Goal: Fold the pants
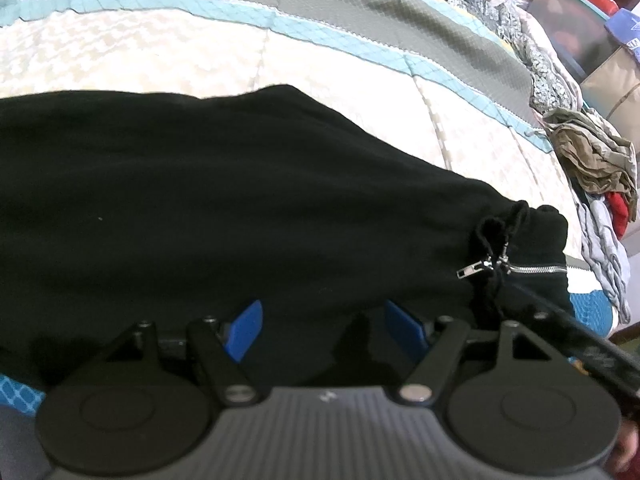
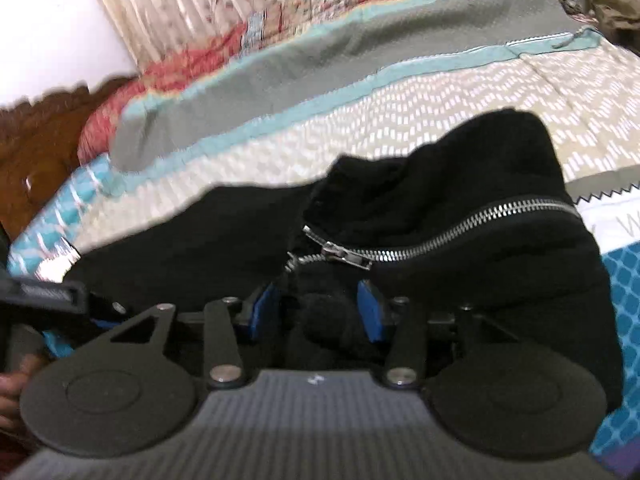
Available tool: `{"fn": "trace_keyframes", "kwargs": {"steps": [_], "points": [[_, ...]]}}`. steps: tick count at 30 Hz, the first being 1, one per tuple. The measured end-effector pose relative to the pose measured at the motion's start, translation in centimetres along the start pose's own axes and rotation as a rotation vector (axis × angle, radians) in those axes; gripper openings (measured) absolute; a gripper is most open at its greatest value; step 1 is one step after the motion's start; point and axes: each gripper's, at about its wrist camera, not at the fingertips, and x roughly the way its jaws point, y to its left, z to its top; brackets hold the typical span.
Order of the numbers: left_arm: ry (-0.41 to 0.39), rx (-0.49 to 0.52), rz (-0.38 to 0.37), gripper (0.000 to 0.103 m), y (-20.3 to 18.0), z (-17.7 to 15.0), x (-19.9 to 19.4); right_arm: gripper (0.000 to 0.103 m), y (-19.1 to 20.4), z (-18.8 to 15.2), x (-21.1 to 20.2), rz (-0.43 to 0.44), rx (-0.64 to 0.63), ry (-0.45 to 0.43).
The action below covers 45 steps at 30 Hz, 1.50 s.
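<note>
The black pants (image 1: 200, 200) lie spread on the bed (image 1: 140, 60), with a silver zip (image 2: 460, 232) near one end. The left gripper (image 1: 324, 328) sits over the cloth with its blue fingers (image 1: 246, 330) apart, holding nothing. The right gripper (image 2: 320, 312) has a bunch of pants between its fingers, but I cannot tell if they squeeze it.

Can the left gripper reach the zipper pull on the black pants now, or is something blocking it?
Probably yes: the left gripper is open over the black pants, and the zipper pull lies uncovered to its right; only the drawstring lies close.
</note>
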Motion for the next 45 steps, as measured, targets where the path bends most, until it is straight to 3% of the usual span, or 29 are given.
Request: {"fn": "trace_keyframes", "kwargs": {"steps": [4,8,11,19,23,29,32,36,38,41,45], "points": [[-0.014,0.002,0.018,0.072,0.2,-0.1,-0.2,0.050,1.3,0.2,-1.4,0.041,-0.025,-0.082],[0.029,-0.004,0.056,0.071,0.7,-0.2,0.6,0.050,1.3,-0.3,1.8,0.016,-0.001,0.030],[0.025,0.006,0.049,0.071,0.7,-0.4,0.5,0.049,0.8,-0.9,2.9,0.019,0.034,0.015],[-0.093,-0.043,-0.049,0.074,2.6,-0.5,-3.5,0.049,1.1,-0.5,1.8,-0.005,0.064,0.036],[-0.152,-0.066,-0.058,0.075,4.8,-0.8,-5.8,0.048,2.3,-0.3,0.6,-0.081,0.048,0.042],[-0.228,-0.158,-0.090,0.077,10.5,-2.8,-9.8,0.049,6.1,-0.2,0.1,-0.079,-0.071,0.004],[-0.303,-0.216,-0.083,0.083,13.7,-4.2,-12.5,0.049,7.6,-0.8,1.0,-0.060,-0.115,0.042],[-0.386,-0.335,-0.017,0.089,18.9,-6.1,-15.3,0.049,9.4,-1.1,2.9,-0.031,-0.158,0.110],[-0.402,-0.418,-0.003,0.089,21.5,-6.6,-15.8,0.049,10.8,-0.9,3.9,-0.009,-0.186,0.138],[-0.413,-0.566,-0.048,0.089,25.0,-7.0,-15.8,0.048,13.8,-0.5,5.5,0.029,-0.244,0.165],[-0.426,-0.632,-0.054,0.093,27.3,-6.2,-14.8,0.048,18.1,0.3,7.5,0.095,-0.339,0.190]]}}
